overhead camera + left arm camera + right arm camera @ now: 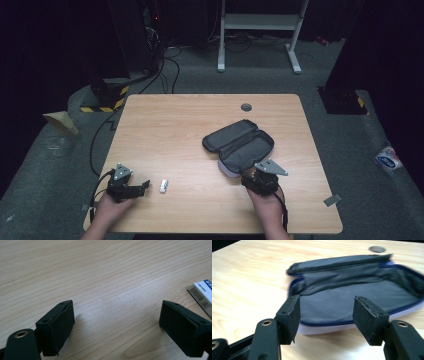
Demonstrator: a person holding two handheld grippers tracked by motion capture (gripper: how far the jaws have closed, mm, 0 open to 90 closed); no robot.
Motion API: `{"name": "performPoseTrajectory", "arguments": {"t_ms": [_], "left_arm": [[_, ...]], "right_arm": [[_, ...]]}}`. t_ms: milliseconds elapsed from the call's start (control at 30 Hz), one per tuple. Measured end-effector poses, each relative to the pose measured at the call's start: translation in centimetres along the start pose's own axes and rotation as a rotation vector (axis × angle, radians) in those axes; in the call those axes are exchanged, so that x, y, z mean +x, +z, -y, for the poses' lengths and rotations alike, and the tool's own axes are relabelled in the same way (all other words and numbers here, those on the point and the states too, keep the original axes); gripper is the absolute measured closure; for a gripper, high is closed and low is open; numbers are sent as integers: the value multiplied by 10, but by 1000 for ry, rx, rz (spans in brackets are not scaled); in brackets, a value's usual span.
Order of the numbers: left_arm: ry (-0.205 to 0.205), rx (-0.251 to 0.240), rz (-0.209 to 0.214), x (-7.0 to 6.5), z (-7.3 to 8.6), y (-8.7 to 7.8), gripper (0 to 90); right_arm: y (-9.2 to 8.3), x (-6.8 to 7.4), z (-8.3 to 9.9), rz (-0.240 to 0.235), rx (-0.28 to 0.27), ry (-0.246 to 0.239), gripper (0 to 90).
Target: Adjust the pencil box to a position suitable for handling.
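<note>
Our right gripper [325,320] stands spread, empty, just before the open dark-grey pencil case [352,297], blue-zipped, mid-table on a pale base. Our left gripper [116,327] gapes over bare wood; the white barcoded eraser [203,296] beside it has unreadable print.

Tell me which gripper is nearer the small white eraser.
Left. The left gripper sits just beside the eraser, jaws open and pointing toward it. The right gripper is farther off, at the open pencil case.

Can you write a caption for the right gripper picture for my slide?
Open hand-held gripper pointing at an unzipped grey pencil case on a wooden table.
</note>
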State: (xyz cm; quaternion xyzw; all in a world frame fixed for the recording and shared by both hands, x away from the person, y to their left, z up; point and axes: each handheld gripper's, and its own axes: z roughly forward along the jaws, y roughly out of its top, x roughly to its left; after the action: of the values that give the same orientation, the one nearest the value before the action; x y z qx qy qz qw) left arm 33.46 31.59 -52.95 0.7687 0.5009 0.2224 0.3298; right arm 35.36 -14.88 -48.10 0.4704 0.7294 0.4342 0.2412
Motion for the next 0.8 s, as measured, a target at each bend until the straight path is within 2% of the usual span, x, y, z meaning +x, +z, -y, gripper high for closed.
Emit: {"name": "performPoseTrajectory", "arguments": {"t_ms": [33,67,133,167,200,233,267,333,367,467,567,800], "left_arm": [[0,0,0,0,0,0,132],[-3,-2,2,0,0,0,132],[0,-1,1,0,0,0,132],[0,-2,1,0,0,0,132],[1,-1,1,0,0,0,132],[-2,-2,3,0,0,0,132],[-3,-2,3,0,0,0,132],[-2,-2,2,0,0,0,132],[-1,-2,3,0,0,0,133],[0,-1,4,0,0,0,133],[2,-1,3,0,0,0,133],[0,-2,5,0,0,0,133]], "right_arm": [[0,0,0,0,0,0,391],[-1,-11,-3,26,-1,4,408],[0,-17,-5,36,0,0,415],[2,-26,-7,54,9,5,423],[7,-42,-11,86,21,16,438],[7,-42,-11,86,21,16,438],[12,-57,-15,112,28,43,448],[15,-63,-17,120,29,50,453],[23,-79,-20,136,46,75,472],[28,-87,-22,150,54,90,482],[41,-105,-29,181,74,107,525],[57,-115,-38,196,105,108,583]]}}
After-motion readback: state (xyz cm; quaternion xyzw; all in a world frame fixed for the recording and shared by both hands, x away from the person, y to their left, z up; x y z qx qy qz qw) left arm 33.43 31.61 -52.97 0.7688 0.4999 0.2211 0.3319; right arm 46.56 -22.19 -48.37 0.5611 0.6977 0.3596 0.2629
